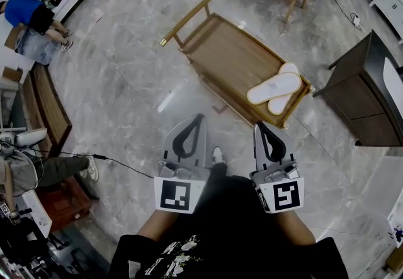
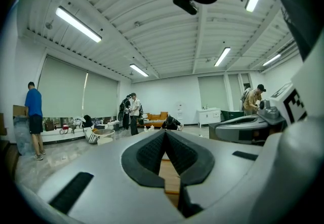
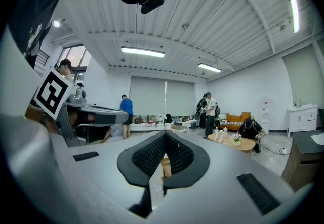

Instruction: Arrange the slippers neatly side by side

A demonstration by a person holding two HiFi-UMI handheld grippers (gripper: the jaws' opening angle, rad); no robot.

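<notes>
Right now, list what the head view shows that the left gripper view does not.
Head view only: two white slippers lying crossed on the wooden bench. Left gripper view only: ceiling lights and people standing by the far wall. Both: the left gripper, jaws shut and empty, and a person in a blue shirt.
</notes>
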